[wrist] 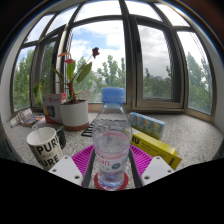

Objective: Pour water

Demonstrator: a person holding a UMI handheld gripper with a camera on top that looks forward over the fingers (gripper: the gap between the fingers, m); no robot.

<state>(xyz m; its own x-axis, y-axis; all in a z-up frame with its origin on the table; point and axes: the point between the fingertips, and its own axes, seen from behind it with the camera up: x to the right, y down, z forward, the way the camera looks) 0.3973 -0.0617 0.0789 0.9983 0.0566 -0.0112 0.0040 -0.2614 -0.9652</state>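
Observation:
A clear plastic water bottle with a blue cap and a white label stands upright between my fingers. My gripper is shut on the bottle, with both pink pads pressed against its sides low down. A red ring shows around the bottle's base. A white mug with dark lettering stands on the table to the left, just beyond the left finger. Whether the bottle is lifted off the table cannot be told.
A potted orchid in a white pot stands behind the mug. A yellow box lies right of the bottle, with a pale blue and yellow box behind it. Large windows close off the far side.

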